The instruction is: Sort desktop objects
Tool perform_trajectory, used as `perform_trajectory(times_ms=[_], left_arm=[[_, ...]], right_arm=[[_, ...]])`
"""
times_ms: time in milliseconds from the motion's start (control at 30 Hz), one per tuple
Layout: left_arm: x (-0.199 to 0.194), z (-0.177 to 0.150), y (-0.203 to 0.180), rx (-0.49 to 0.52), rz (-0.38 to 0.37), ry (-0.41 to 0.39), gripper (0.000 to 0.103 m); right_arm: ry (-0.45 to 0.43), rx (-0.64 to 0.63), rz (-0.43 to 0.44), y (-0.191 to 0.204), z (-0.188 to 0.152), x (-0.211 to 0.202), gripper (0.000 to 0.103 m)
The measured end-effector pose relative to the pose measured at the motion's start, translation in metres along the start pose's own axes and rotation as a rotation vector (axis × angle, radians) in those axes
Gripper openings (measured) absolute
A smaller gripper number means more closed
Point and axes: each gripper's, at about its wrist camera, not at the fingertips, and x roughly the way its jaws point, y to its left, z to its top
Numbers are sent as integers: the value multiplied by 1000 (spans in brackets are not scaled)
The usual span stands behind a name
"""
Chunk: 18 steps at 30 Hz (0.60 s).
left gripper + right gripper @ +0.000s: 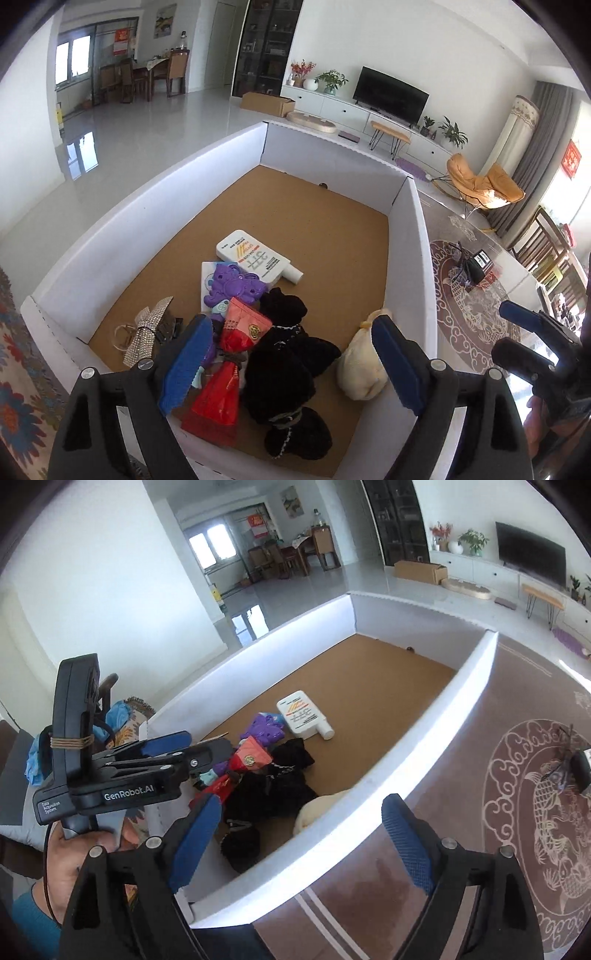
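Inside the white-walled box [236,147], the far half of the brown cork floor lies bare; all the objects crowd the near end. White bottle [258,258] lies flat toward mid-floor, cap pointing at the right wall. Purple plastic toy [232,286] sits just beside it, partly over a white card. Red pouch [225,369] lies nearer, touching the black plush pieces [291,365] on its right. Cream cloth bundle [360,373] rests against the right wall; rhinestone bow [147,332] sits apart by the left wall.

Left gripper [291,365] hovers over the near pile, tilted downward, blue pads spread wide, nothing between them. Right gripper [303,842] is held outside the box, straddling the right wall's top edge, jaws wide and empty. Beyond that wall the patterned rug [535,812] is open, apart from a dark object [580,764], possibly a small bag, at the far right.
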Motion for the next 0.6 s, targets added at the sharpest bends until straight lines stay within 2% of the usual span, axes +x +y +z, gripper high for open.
perform_trajectory(times_ms=[100,200,267,300,333,400,467,600], left_arm=[[-6,-9,-46,75,-84,-9,88],[-11,-27,-100,160,-197,-7,88],[-7,-45,-134,204,-288,22,92],[-1,-55,-150,227,-321,47,98],[7,-65,-167,256,-340,73,99],[26,-85,-194,327,-327,111,99],[51,-101,-212,388,-273,147,99],[96,-111,-223,405,-140,207,99]], right_arm=[[-61,63,-199,-62,-29,-23,103],[6,182,-403,-135,-75,-36,103],[36,260,-498,-176,-109,-50,103],[45,293,-534,-193,-124,-58,103],[53,322,-566,-206,-137,-68,103],[57,366,-600,-225,-157,-83,103],[53,391,-605,-234,-170,-93,103],[27,378,-566,-233,-171,-100,103]])
